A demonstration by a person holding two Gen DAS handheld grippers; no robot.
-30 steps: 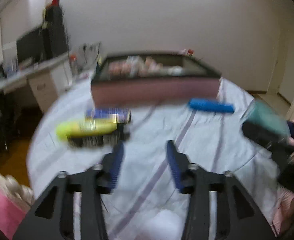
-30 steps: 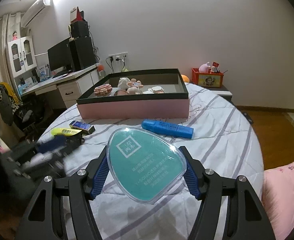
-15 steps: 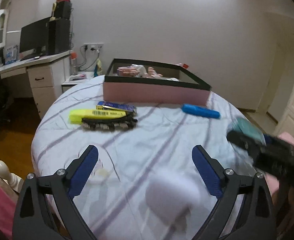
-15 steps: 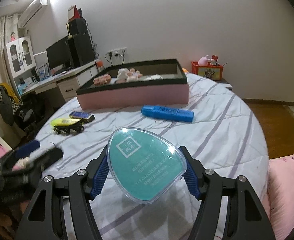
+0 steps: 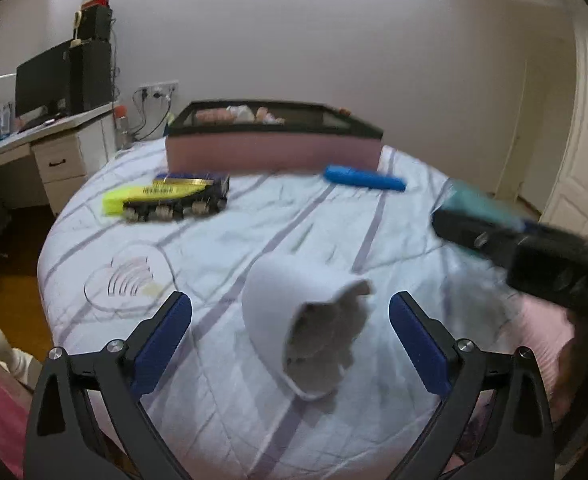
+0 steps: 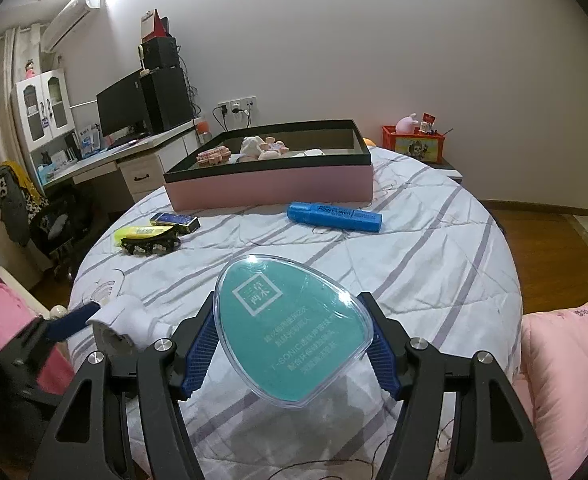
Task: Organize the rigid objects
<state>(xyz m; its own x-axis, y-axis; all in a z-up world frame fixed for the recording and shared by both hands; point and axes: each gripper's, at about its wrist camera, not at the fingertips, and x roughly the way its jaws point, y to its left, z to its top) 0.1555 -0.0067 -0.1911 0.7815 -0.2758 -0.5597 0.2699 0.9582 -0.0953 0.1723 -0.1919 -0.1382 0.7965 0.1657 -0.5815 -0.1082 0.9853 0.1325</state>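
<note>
My right gripper (image 6: 294, 344) is shut on a teal egg-shaped clear case (image 6: 291, 330), held above the near part of the striped bedspread (image 6: 426, 264). My left gripper (image 5: 289, 332) is open, its jaws on either side of a white plug-like object (image 5: 306, 328) lying on the bedspread; it also shows in the right wrist view (image 6: 123, 322). A pink box with a black rim (image 6: 269, 184) holds small items at the far side. A blue marker (image 6: 334, 216), a yellow highlighter (image 6: 141, 233), a black hair clip (image 6: 149, 245) and a small blue-gold box (image 6: 175, 221) lie in front of it.
A desk with monitor and speakers (image 6: 133, 120) stands at the left. A red toy box (image 6: 414, 144) sits on a nightstand behind the bed. Pink bedding (image 6: 566, 360) lies at the right. Wooden floor (image 6: 542, 232) surrounds the round bed.
My left gripper opened wide and moved in around the white object. The right gripper kept its hold on the teal case and shifted a little.
</note>
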